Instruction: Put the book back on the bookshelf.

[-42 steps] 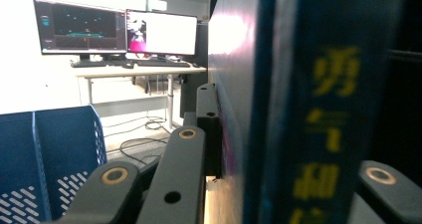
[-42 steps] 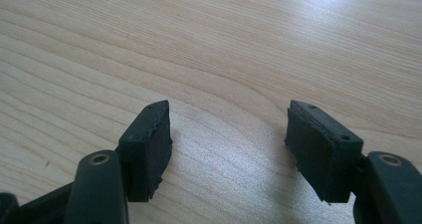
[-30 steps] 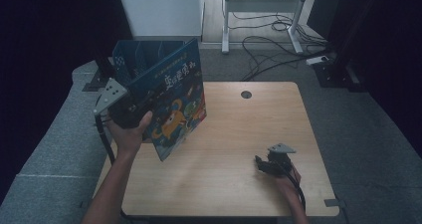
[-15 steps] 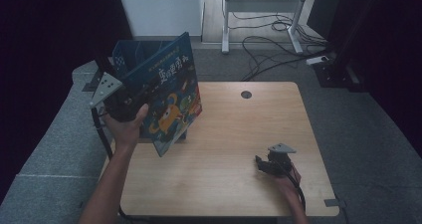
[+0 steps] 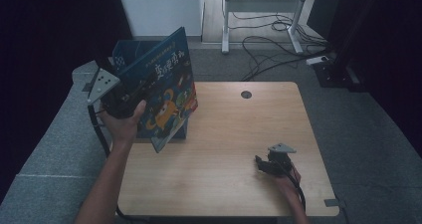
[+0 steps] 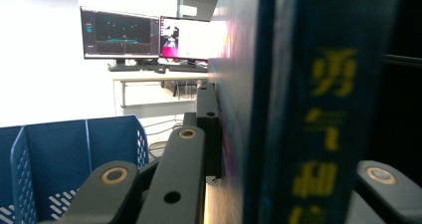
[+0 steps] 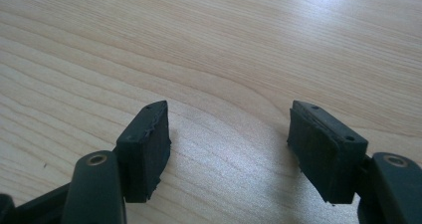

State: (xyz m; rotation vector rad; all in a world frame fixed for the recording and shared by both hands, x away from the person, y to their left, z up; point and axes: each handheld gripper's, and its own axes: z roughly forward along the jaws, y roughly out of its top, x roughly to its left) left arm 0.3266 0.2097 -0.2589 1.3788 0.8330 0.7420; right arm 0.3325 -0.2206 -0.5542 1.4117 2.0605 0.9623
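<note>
Upright, the book [image 5: 166, 92] sits clamped between the left gripper [image 5: 124, 97] jaws.

Left claw [image 5: 130, 92] was raised at the left, forearm stretched forward, jaws clamped tight. Right claw [image 5: 263, 165] sat low at the right, jaws apart.

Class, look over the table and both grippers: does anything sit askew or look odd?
Yes: the book hangs tilted in the air at the table's left edge, clamped in the left gripper beside the blue bin. The right gripper rests open.
</note>
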